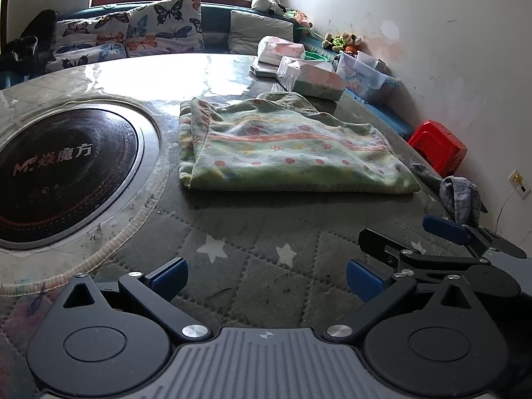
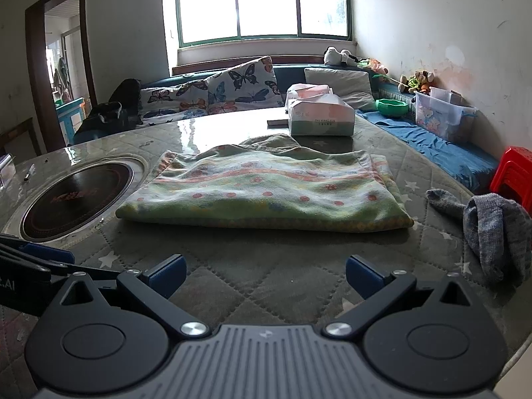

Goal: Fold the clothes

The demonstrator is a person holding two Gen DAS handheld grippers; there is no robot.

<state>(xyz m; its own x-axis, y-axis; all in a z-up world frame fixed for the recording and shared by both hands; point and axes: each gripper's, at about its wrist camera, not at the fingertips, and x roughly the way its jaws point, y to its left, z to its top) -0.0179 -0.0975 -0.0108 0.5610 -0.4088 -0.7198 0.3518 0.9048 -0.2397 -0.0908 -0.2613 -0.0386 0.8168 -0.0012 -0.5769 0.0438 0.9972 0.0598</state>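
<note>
A green garment with pink stripes and dots (image 1: 282,146) (image 2: 262,193) lies folded flat on the quilted table cover (image 1: 232,232) (image 2: 266,259). My left gripper (image 1: 266,277) hovers open over the cover, short of the garment's near edge, nothing between its fingers. My right gripper (image 2: 266,276) is likewise open and empty, also near the front edge of the garment. In the left wrist view the right gripper (image 1: 405,242) shows at the right, open. A crumpled grey cloth (image 1: 459,196) (image 2: 495,229) lies at the table's right edge.
A round black cooktop (image 1: 56,173) (image 2: 76,199) is set into the table at the left. Tissue packs (image 1: 309,76) (image 2: 319,113) stand behind the garment. A sofa with butterfly pillows (image 2: 232,86), a blue bench with a plastic box (image 2: 445,116) and a red stool (image 1: 439,146) surround the table.
</note>
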